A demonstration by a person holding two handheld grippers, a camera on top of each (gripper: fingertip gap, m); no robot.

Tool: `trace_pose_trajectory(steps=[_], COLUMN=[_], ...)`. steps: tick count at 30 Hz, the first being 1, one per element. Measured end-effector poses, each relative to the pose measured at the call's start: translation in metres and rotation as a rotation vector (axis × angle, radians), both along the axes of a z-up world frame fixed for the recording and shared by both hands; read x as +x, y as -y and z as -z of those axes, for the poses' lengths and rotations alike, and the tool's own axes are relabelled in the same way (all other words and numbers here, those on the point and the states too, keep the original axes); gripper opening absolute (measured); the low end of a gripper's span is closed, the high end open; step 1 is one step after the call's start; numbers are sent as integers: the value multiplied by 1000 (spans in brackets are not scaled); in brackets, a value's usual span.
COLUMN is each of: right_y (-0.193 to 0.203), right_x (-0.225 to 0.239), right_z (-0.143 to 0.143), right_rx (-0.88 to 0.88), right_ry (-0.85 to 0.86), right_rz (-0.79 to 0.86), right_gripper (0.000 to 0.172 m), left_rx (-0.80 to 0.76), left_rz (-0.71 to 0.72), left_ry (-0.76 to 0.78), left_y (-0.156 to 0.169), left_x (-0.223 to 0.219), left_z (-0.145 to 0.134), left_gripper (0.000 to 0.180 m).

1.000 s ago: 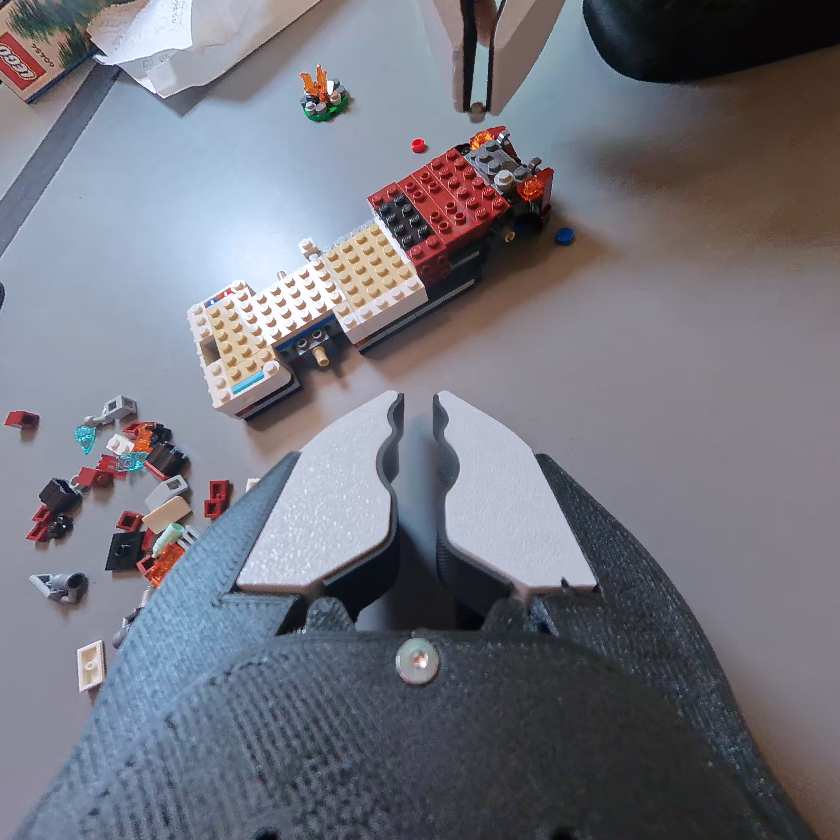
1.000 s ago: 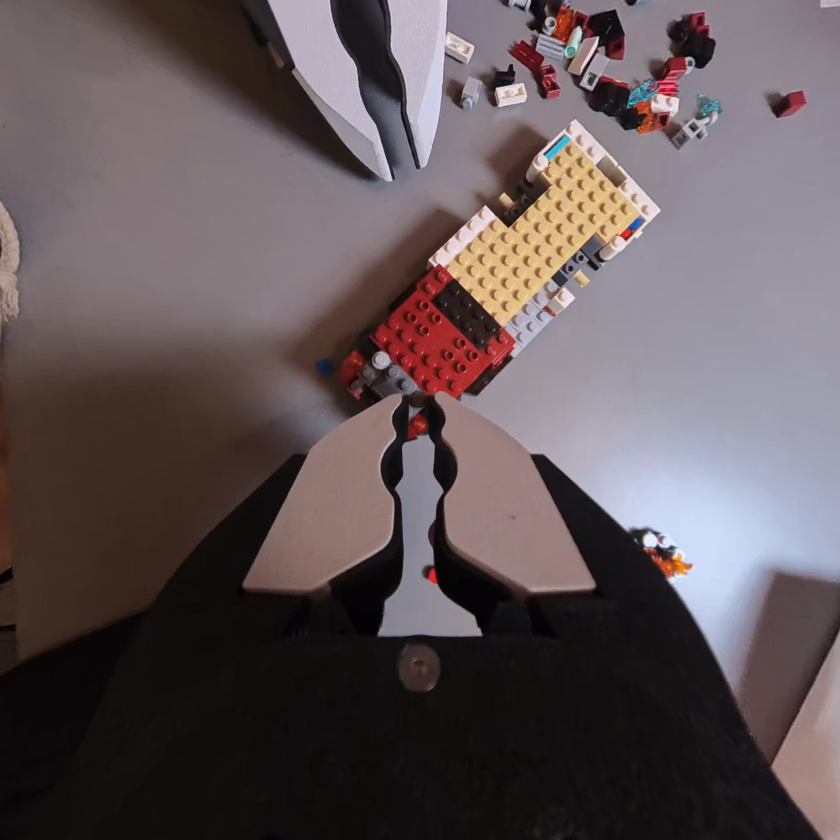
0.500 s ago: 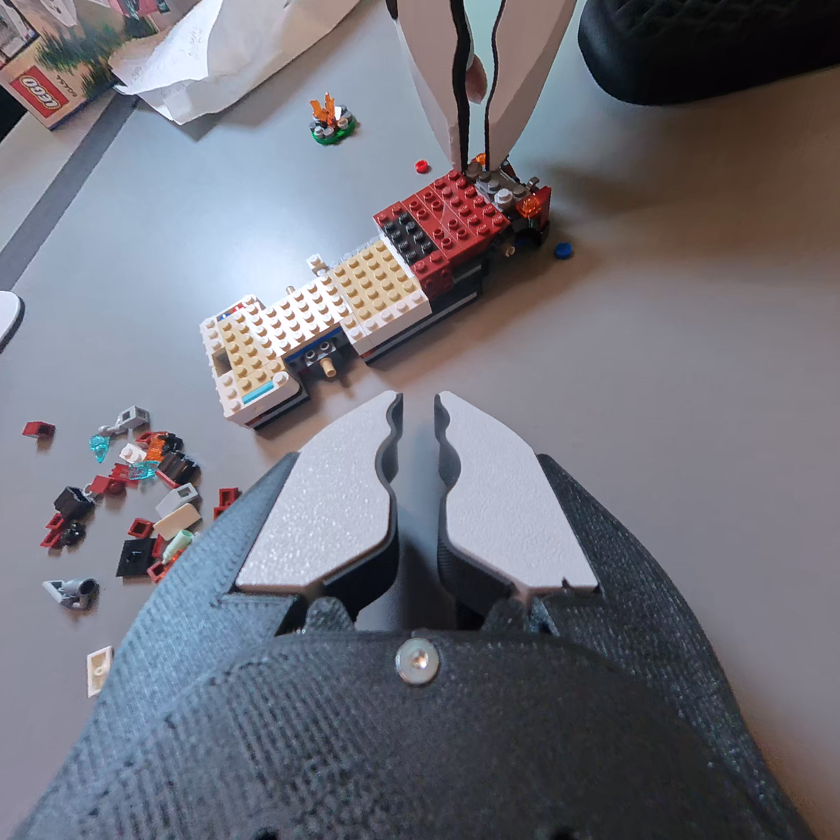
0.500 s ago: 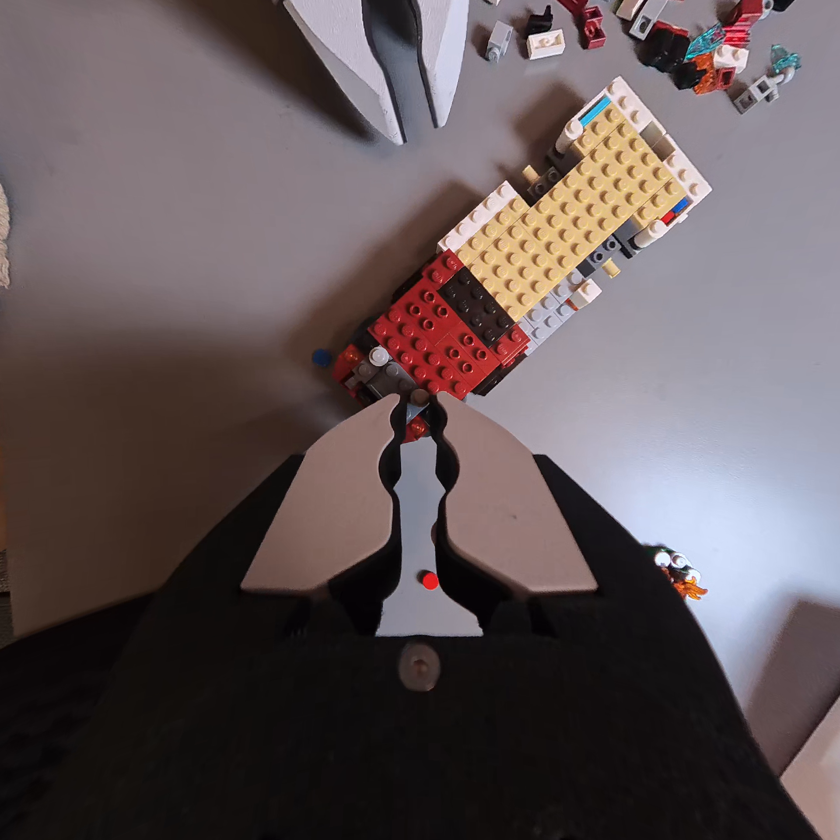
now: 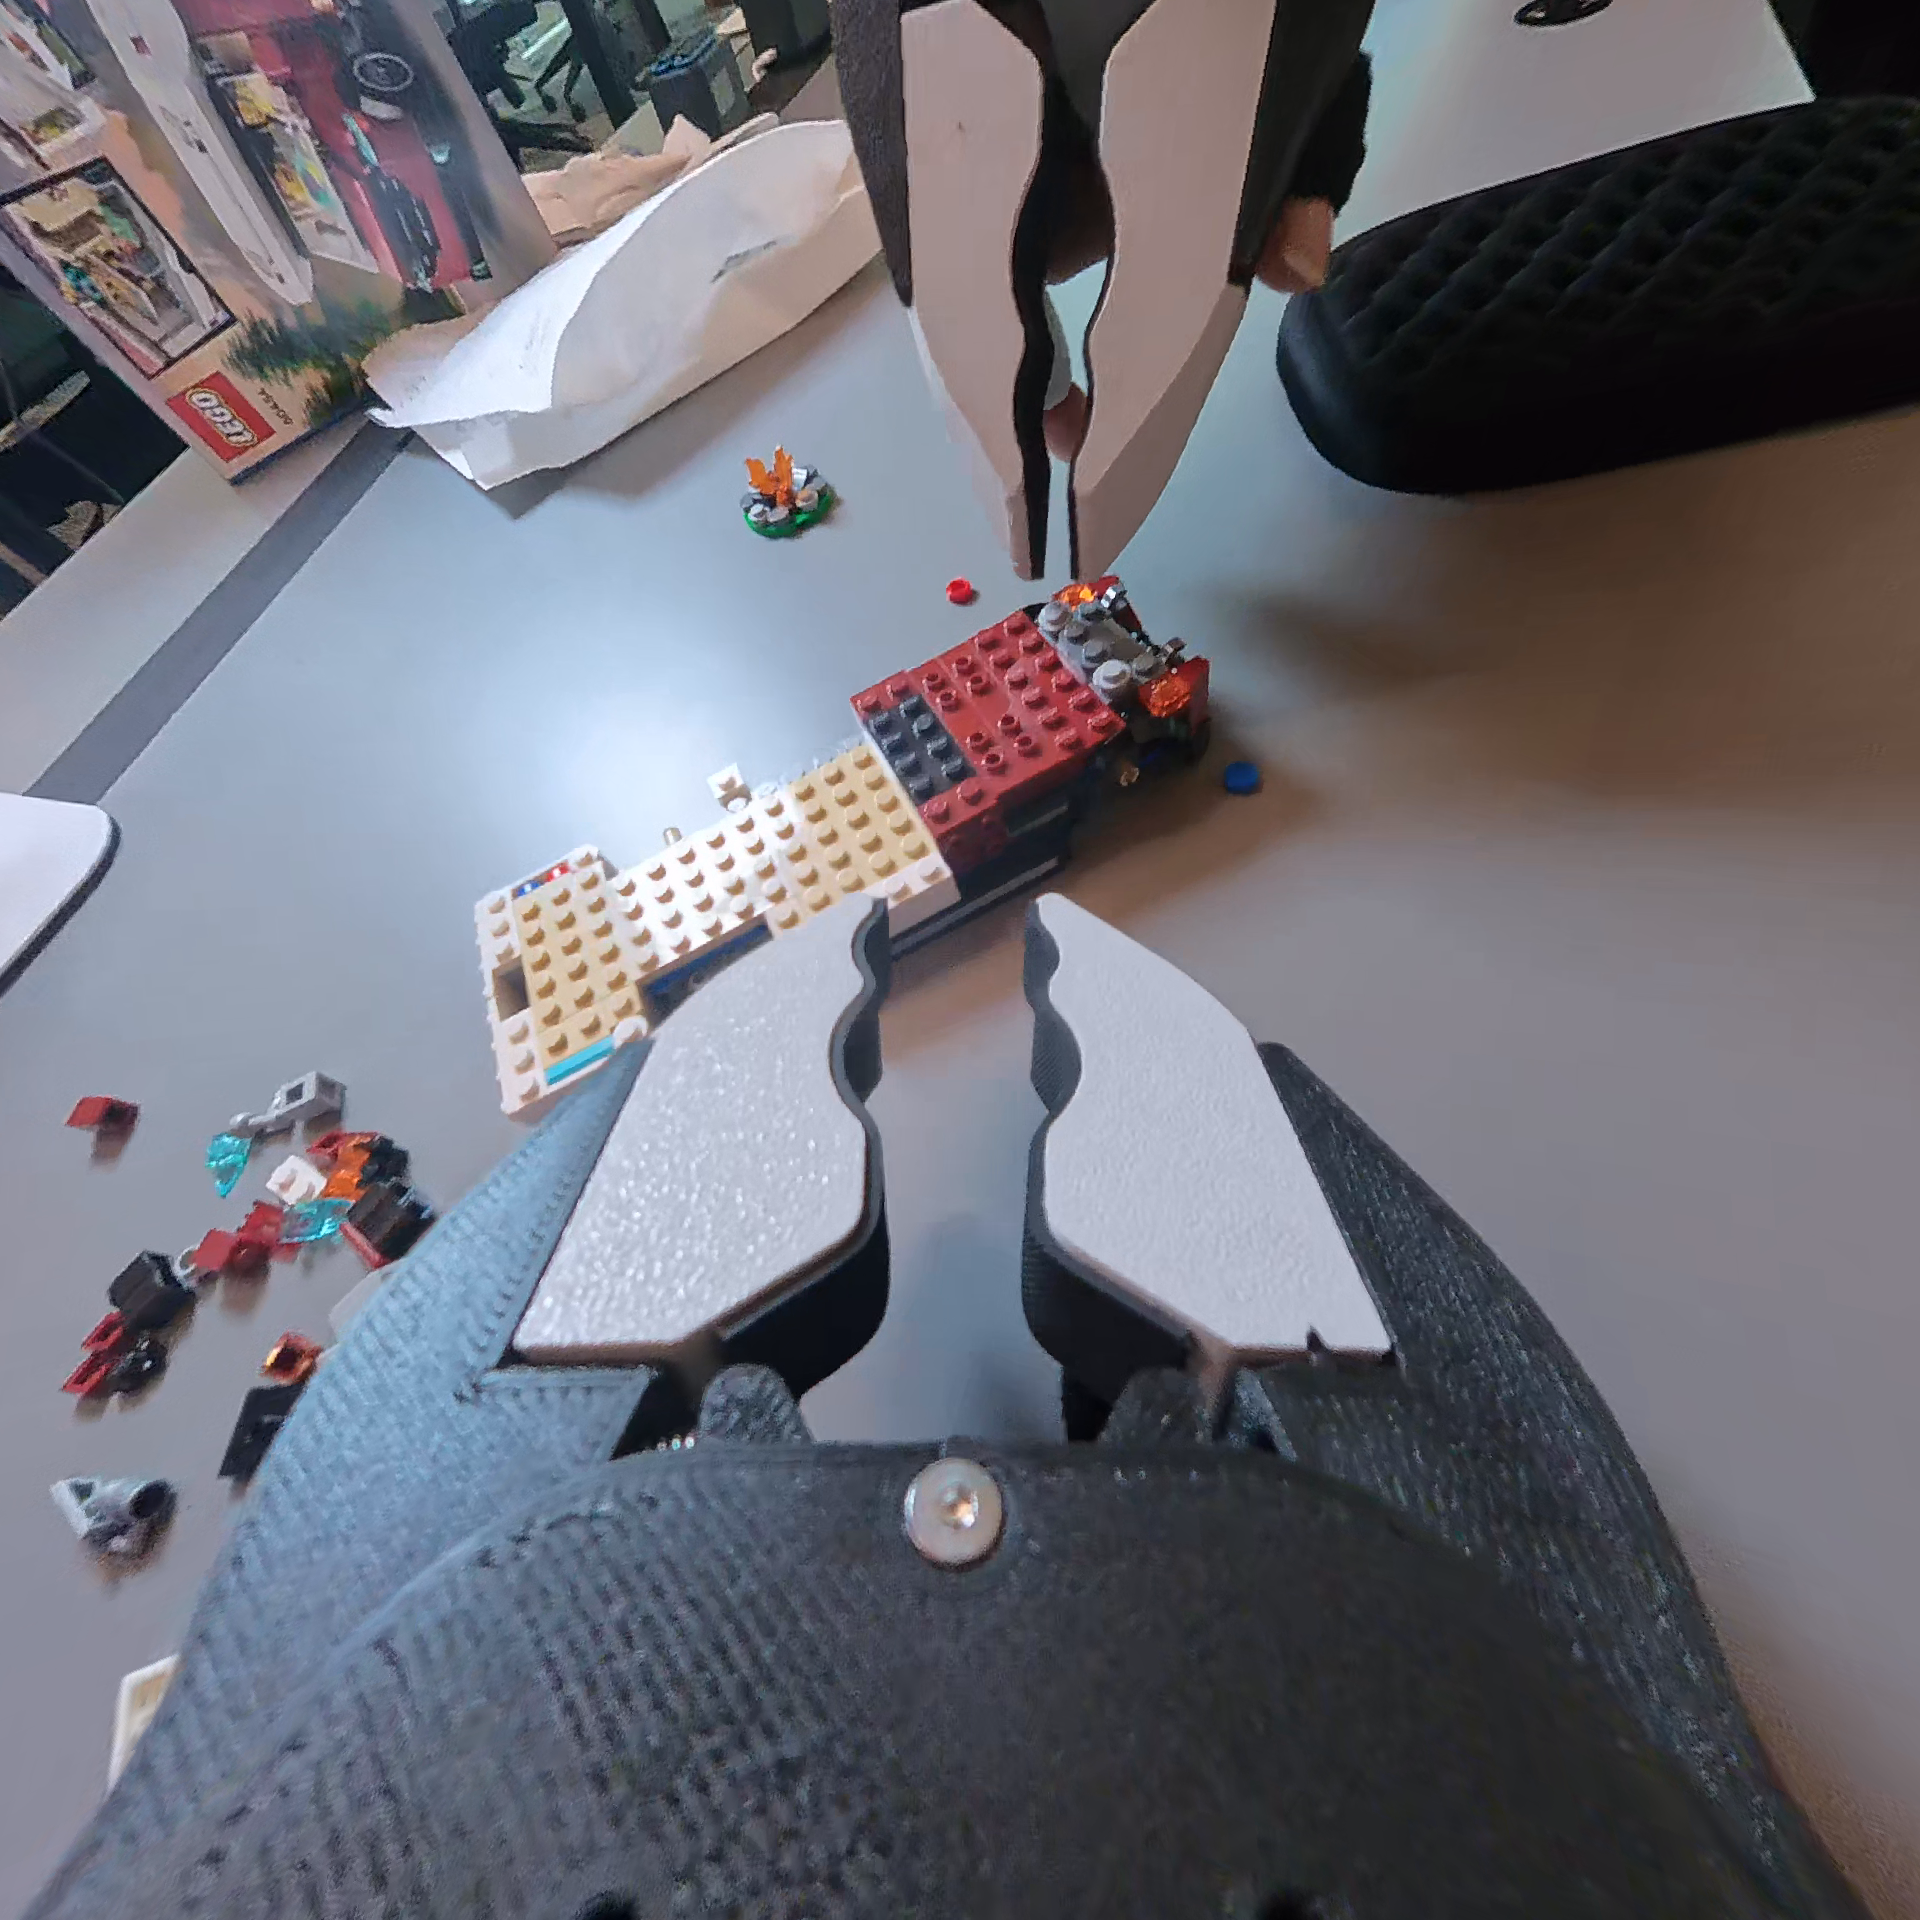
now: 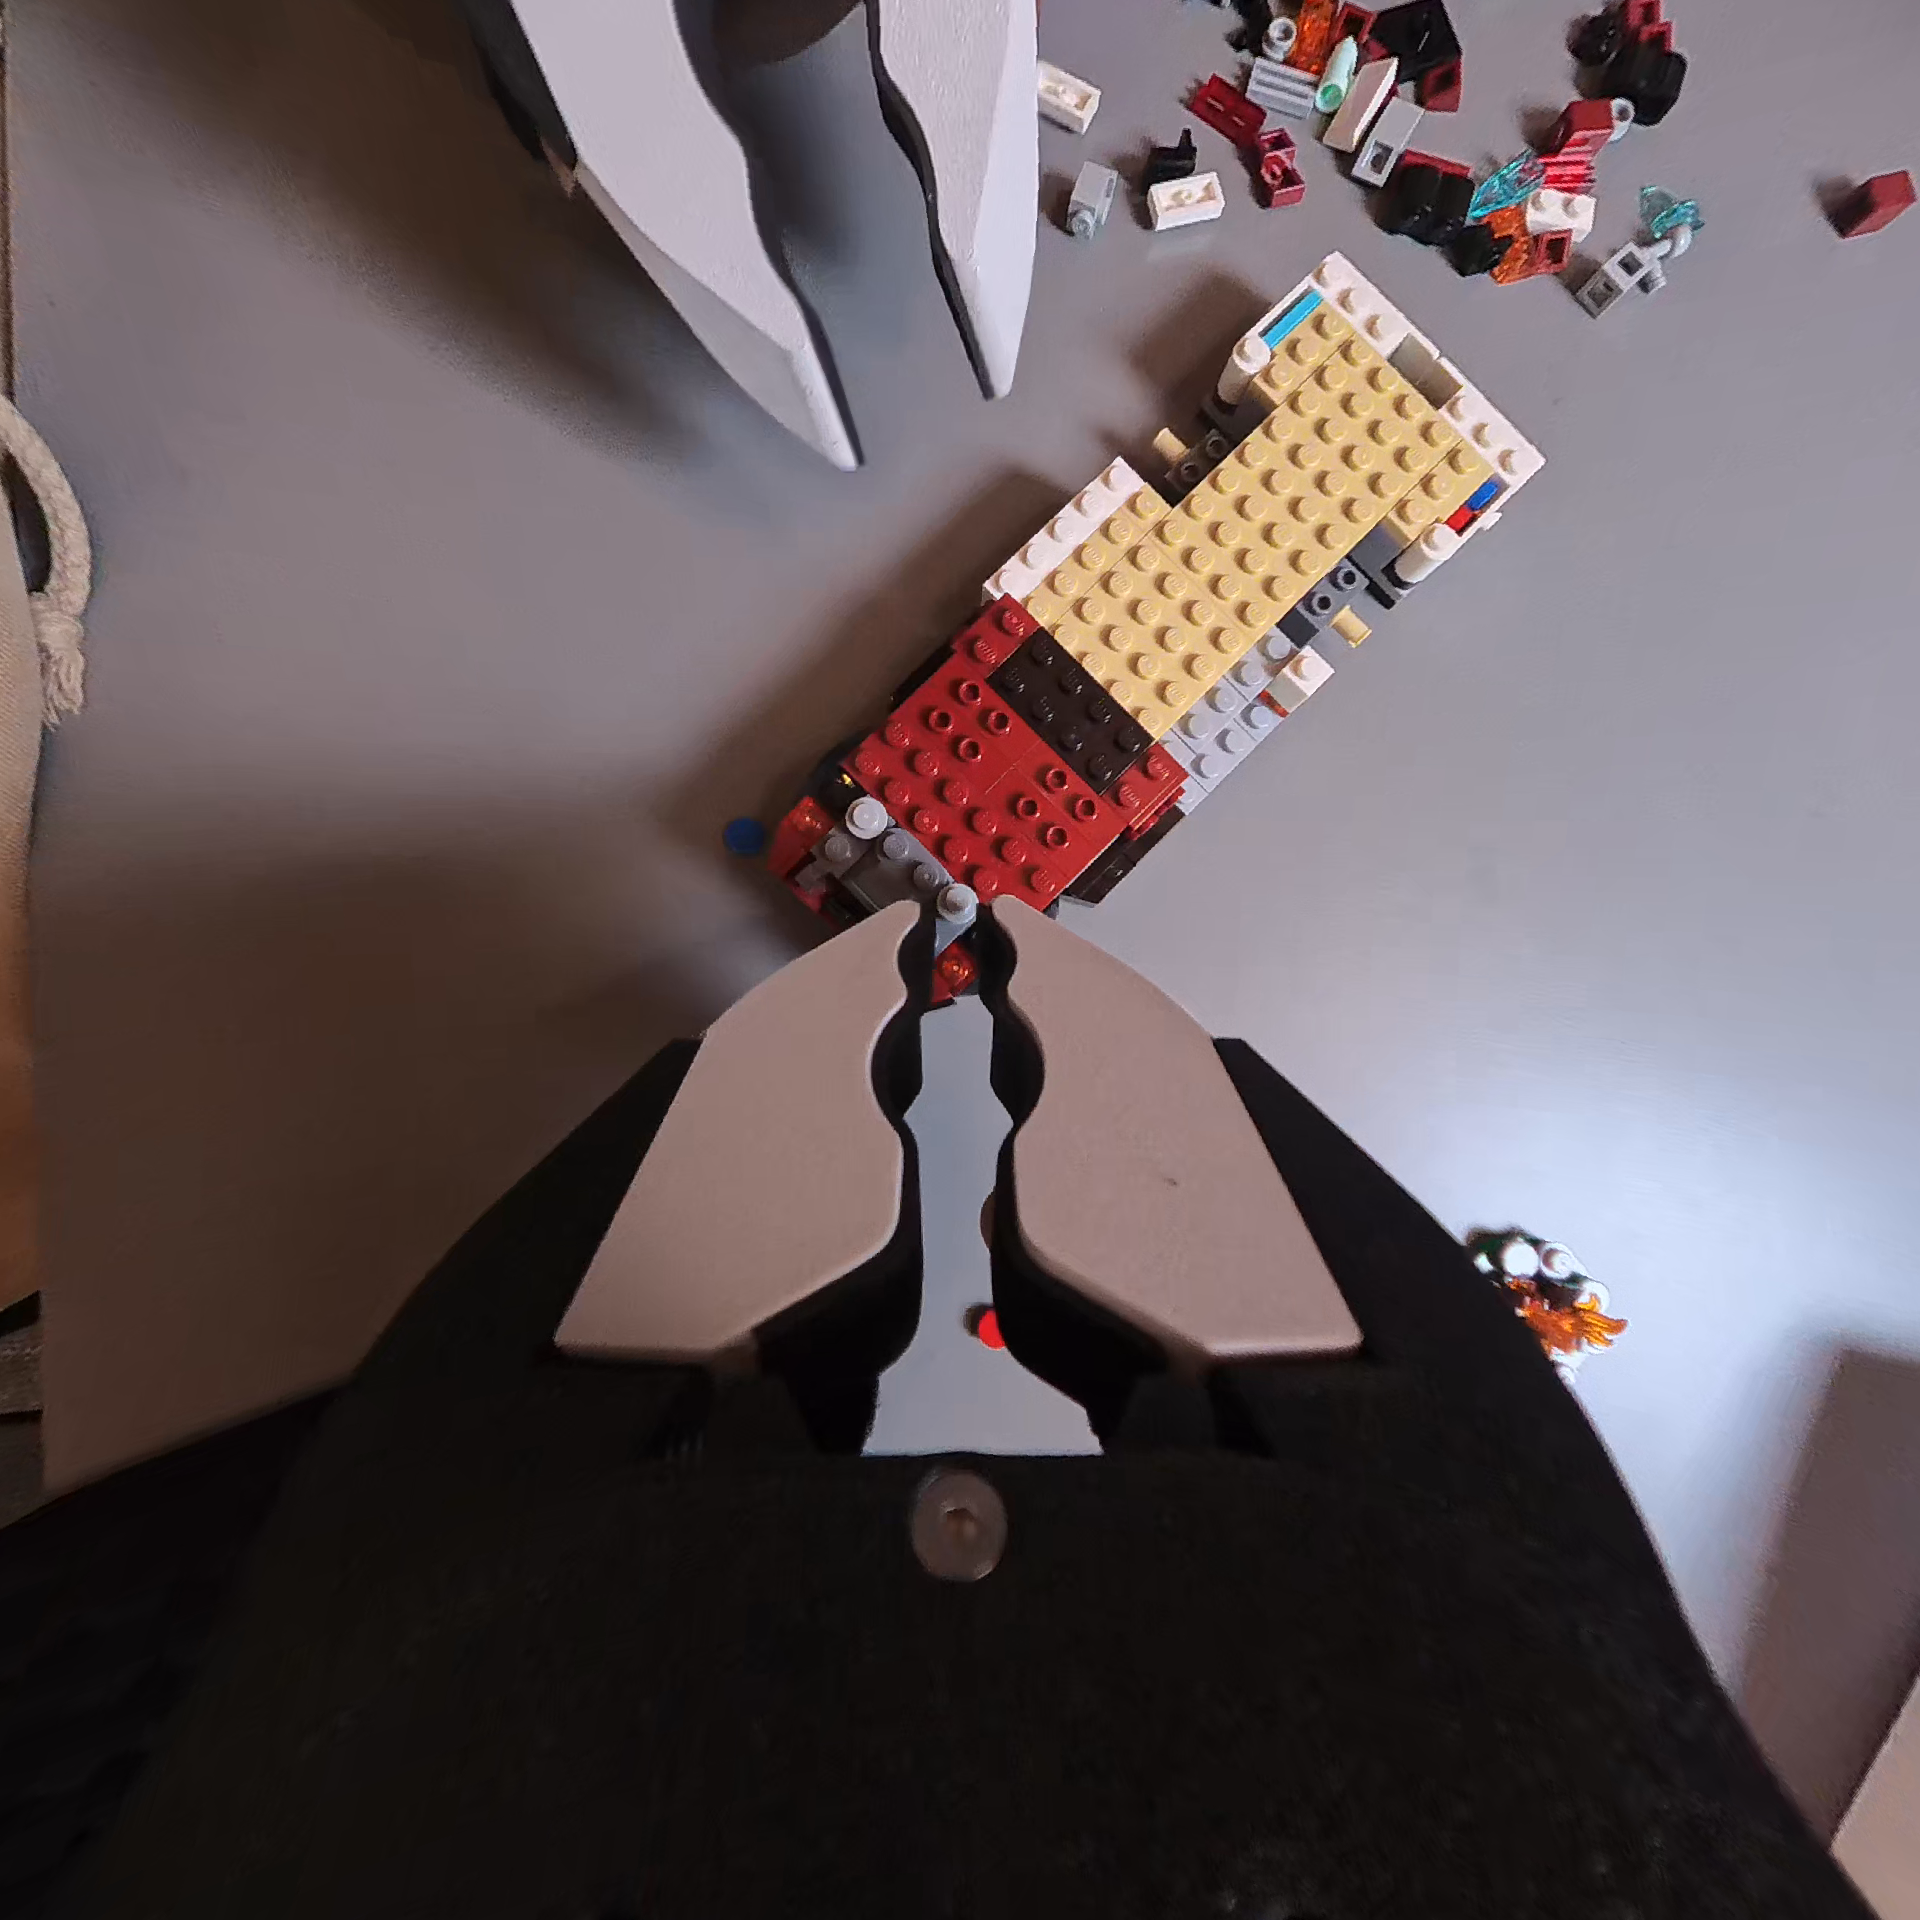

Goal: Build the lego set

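Plastic bricks, printed gripper shells and paper on a smooth matt grey table (image 5: 1558, 935).

We see the long studded model of tan, white and dark red plastic bricks (image 5: 862, 831) looking hard and faintly glossy, and the translucent orange and turquoise loose plastic pieces (image 5: 312, 1195) shiny. Our left gripper (image 5: 956, 914) has pebbled matt pale grey finger plates on a ridged, woven-looking black shell with a bright metal screw (image 5: 953, 1509). The white paper sheet (image 5: 675, 312) looks creased; the printed cardboard box (image 5: 239, 239) glossy.

A grey table (image 5: 312, 727) under soft light, with perhaps dark chairs (image 5: 582, 62) beyond.
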State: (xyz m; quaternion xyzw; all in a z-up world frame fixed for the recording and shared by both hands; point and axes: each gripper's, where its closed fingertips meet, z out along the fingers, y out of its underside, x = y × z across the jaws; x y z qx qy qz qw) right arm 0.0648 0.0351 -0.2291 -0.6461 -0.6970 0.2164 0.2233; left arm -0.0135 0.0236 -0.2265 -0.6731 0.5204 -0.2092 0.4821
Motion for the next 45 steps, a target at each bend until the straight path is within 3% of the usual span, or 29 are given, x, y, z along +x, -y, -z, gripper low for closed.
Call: trace_pose_trajectory(steps=[12,32,45], right_y=[-1,0,0], right_x=[-4,-1,-4], right_z=[1,7,9], right_rx=[-15,-14,12], right_ry=[-19,106,325], right_rz=[-5,-7,-60], right_gripper=[3,2,3], left_rx=[-161,-192,-191], left_rz=[10,-17,-30], left_ry=[-12,-11,-46], left_y=[16,15,17], left_x=[20,21,21], left_z=[13,16,21], left_gripper=[53,55,55])
